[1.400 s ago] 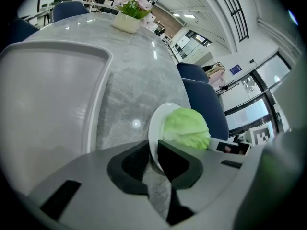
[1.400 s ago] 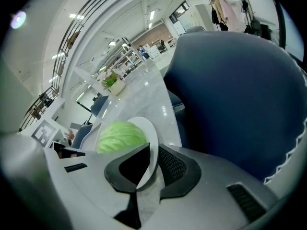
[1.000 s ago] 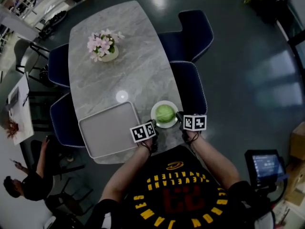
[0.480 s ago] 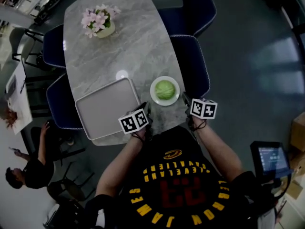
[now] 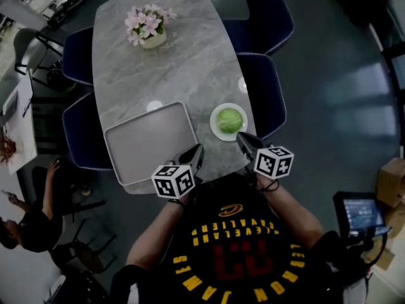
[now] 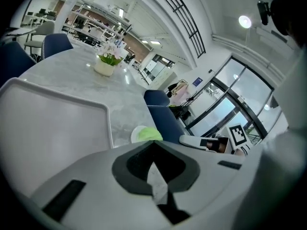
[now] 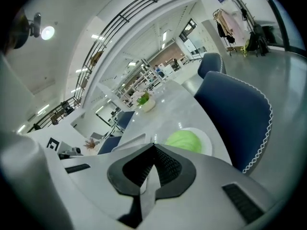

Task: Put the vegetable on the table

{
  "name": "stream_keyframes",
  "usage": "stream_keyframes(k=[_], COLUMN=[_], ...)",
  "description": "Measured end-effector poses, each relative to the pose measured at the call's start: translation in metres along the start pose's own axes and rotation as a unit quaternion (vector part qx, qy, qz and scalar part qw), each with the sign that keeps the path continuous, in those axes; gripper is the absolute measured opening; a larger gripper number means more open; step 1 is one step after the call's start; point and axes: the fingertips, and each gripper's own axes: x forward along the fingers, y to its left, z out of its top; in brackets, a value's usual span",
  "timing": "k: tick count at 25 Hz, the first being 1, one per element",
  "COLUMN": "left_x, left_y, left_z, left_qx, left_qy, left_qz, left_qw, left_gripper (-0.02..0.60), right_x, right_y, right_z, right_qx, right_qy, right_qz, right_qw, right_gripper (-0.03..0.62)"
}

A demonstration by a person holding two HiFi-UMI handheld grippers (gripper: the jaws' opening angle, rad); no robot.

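Marble table [image 5: 183, 56]; cabbage [image 6: 149, 134] half-hidden

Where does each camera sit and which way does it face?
Head view: on the person's head, steeply down at table, tray, cabbage; arms, left tool, right tool show.
Left gripper view: on left tool, across the tray; shut jaws show.
Right gripper view: on right tool, toward the cabbage; shut jaws show.
Shared: the cabbage.

Dim head view, brighter fisheye gripper views
Overhead glare is reflected off the table [image 5: 190, 56]; picture edges are darkened and strongly curved.
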Motion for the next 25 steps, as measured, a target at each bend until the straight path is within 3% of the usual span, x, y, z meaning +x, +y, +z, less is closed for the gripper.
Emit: stream_keyframes(k=[5, 12, 18, 25], left_x=[-0.043, -0.102, -0.137, -0.166], left_y=[0.001, 0.015, -0.002, -0.019], left_z=[-0.004, 0.023, 0.050, 0.059], left_qx=[0.005, -0.004, 0.030, 0.081], left_qy=[-0.018, -0.094, -0.135, -0.153], left_qz=[-0.026, -0.019, -0.036, -0.049], left_qw=[0.9995, 0.9953, 0.9897, 0.9837], left_gripper=[0.000, 0.000, 0.000, 0.000], right_x=[0.007, 0.009, 0.001, -0.017], right_y=[0.064, 0.132, 0.186, 0.234], right_z=[-0.024, -0.013, 0.001, 0.006], right_qx=[-0.030, -0.117, -0.149, -0.165], right_qy=[0.014, -0.008, -0.050, -0.101], right_qz=[0.036, 0.069, 0.098, 0.123], right_qw=[0.999, 0.991, 0.983, 0.973], right_gripper=[0.003, 0.003, 0.003, 0.003])
